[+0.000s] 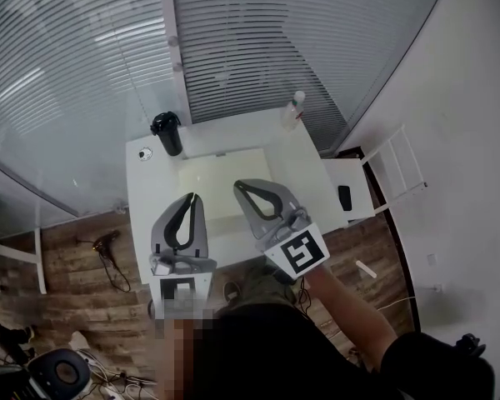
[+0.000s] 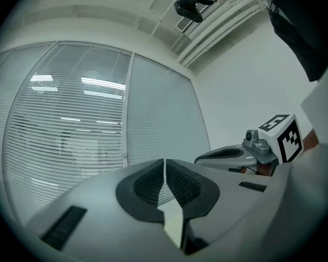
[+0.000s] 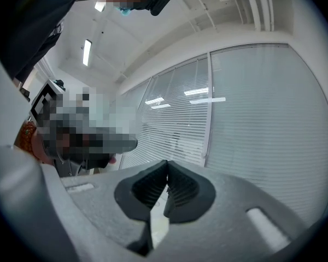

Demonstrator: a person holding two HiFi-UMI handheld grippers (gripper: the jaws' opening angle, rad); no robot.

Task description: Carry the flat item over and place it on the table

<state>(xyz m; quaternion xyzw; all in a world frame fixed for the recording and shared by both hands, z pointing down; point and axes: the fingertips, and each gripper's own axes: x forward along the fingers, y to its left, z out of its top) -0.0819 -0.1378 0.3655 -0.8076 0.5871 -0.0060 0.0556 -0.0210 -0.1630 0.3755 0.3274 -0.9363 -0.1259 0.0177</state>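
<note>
On the left of the head view, the left tool (image 1: pixel 192 198) hangs level over the near part of the white bench (image 1: pixel 142 198). Its jaws are together with nothing in them. The left gripper view agrees: the ribbed pads (image 2: pixel 150 182) meet on a thin seam, with only window blinds (image 2: pixel 71 124) beyond. It is probably held up idle because there is nothing to carry.

At the back left of the bench stands a black flask (image 1: pixel 167 132). Mid-bench lies the flat item, a pale yellowish sheet (image 1: pixel 217 182), lying flat and touched by neither tool; I judge it as placed. The right tool (image 1: pixel 238 185) is just beside the left one, above the sheet's near edge. Its jaws are also together and empty, with the pads (image 3: pixel 150 185) closed on air in the right gripper view.

A clear bottle (image 1: pixel 293 108) stands at the back right corner, well apart from the sheet. A white chair (image 1: pixel 358 182) stands beside the bench.

Only the head view shows the bench and the sheet. Both gripper views look level, over the bench, at the blinds and ceiling. The left gripper view also catches the right tool (image 2: pixel 199 159) and its marker cube (image 2: pixel 284 136). In the right gripper view, the spot where the left tool would be is mosaicked.
</note>
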